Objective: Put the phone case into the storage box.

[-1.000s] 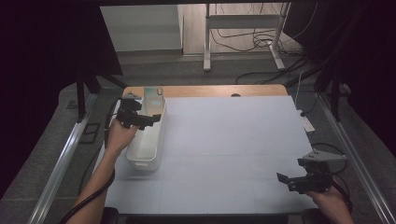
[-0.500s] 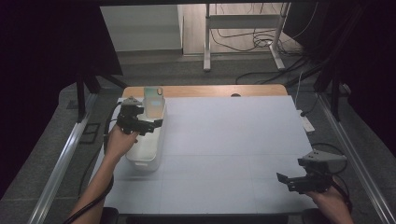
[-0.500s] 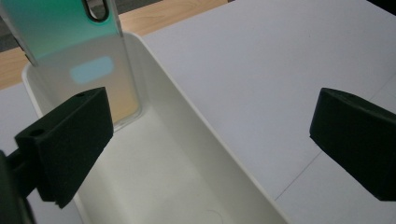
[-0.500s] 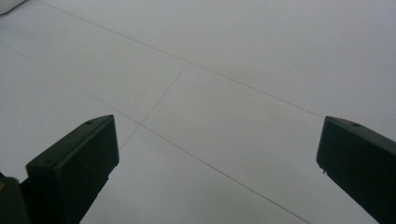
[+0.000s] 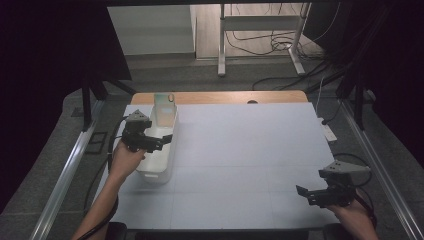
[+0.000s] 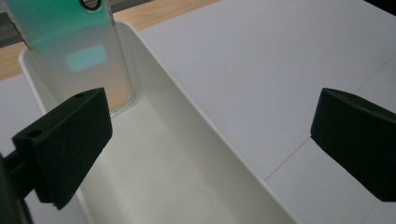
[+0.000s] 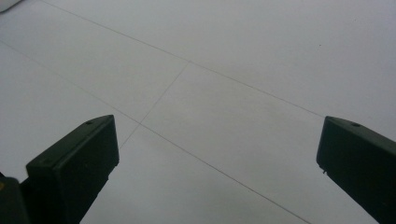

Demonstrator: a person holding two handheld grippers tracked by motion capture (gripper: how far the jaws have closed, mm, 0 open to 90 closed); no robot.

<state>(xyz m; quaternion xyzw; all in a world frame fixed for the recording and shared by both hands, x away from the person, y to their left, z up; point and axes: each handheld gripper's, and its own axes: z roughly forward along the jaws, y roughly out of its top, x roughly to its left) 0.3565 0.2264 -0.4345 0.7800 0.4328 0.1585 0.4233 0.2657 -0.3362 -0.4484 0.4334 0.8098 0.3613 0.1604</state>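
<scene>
A long white bin [image 5: 161, 159] lies on the left part of the table, seen up close as the bin [image 6: 154, 154] in the left gripper view. A flat green-tinted phone [image 5: 163, 109] leans upright against its far end wall; the phone [image 6: 74, 51] shows a camera ring at its top. My left gripper [image 5: 161, 140] hovers over the bin's middle, open with nothing between its jaws, and my left gripper [image 6: 210, 140] straddles the bin's right wall. My right gripper [image 5: 311, 192] rests low at the table's near right, open, and my right gripper [image 7: 215, 154] faces bare table.
The table [image 5: 250, 150] is covered by a pale sheet with faint grid lines; a strip of wood [image 5: 225, 97] shows along its far edge. Metal rails [image 5: 65, 170] run along both sides. Cables and a stand's legs [image 5: 260, 45] lie on the floor beyond.
My left gripper has drawn back toward the near side along the bin, away from the phone. The right gripper has stayed where it was.
</scene>
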